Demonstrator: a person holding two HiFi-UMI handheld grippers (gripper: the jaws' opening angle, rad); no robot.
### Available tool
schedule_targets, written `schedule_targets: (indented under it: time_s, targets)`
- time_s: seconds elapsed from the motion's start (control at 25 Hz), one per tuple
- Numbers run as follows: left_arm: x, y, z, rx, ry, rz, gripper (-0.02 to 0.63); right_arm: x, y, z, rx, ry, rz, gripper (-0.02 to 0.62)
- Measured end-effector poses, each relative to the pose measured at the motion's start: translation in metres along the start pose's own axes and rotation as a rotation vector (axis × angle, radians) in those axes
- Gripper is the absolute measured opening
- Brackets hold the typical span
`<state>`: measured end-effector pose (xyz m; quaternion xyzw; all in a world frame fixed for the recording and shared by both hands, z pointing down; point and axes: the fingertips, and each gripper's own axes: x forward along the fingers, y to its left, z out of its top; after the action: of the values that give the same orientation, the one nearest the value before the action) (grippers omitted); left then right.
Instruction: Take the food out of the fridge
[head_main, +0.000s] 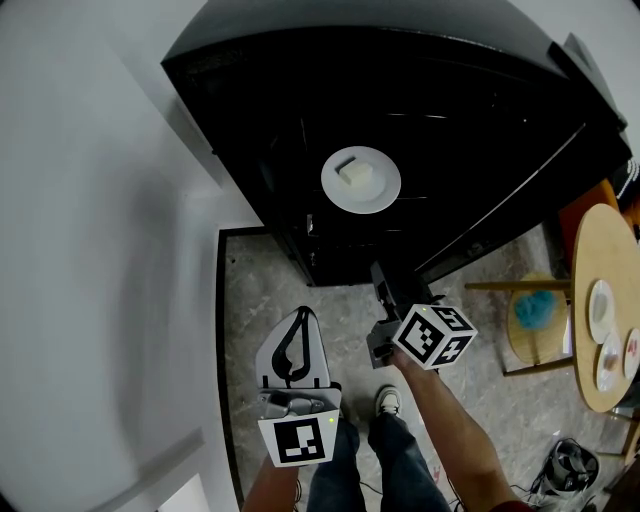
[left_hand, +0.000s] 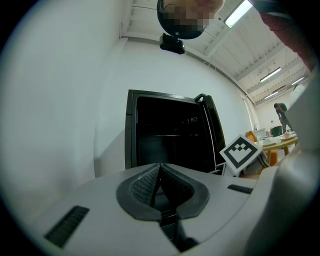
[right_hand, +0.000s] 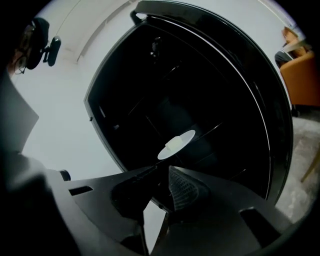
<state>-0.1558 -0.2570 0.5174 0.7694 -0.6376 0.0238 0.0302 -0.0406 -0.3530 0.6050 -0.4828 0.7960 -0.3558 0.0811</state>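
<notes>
The black fridge (head_main: 290, 240) stands open in front of me. On a wire shelf inside lies a white plate (head_main: 385, 195) with a pale block of food (head_main: 354, 172) on it; the right gripper view also shows the plate (right_hand: 189, 136) and the food (right_hand: 172, 143). My right gripper (head_main: 378, 272) is dark and points at the fridge's lower front, well short of the plate. Its jaws (right_hand: 162, 170) stand slightly apart with nothing between them. My left gripper (head_main: 302, 314) hangs back over the floor, its pads (left_hand: 160, 167) pressed together and empty.
The fridge door (head_main: 530, 190) swings out to the right. A round wooden table (head_main: 590, 250) with plates and a stool (head_main: 535, 310) with something blue on it stand at the right. A white wall (head_main: 100, 250) runs along the left. My legs and a shoe (head_main: 388, 402) are below.
</notes>
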Motion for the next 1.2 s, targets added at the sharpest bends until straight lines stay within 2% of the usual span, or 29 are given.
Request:
schedule_targets:
  time_s: [0.36, 0.64, 0.84, 1.2]
  targets:
    - [-0.002, -0.002, 0.0, 0.007, 0.001, -0.004, 0.014, 0.014, -0.011, 0.01, 0.248, -0.04, 0.021, 0.081]
    - [-0.002, -0.002, -0.001, 0.004, 0.005, -0.002, 0.014, 0.023, -0.017, 0.017, 0.36, -0.066, 0.029, 0.095]
    - [-0.001, -0.003, -0.003, 0.002, 0.01, -0.006, 0.014, 0.033, -0.021, 0.022, 0.478, -0.093, 0.056, 0.121]
    - [0.003, -0.002, -0.004, -0.002, 0.008, -0.009, 0.014, 0.049, -0.03, 0.027, 0.582, -0.113, 0.063, 0.129]
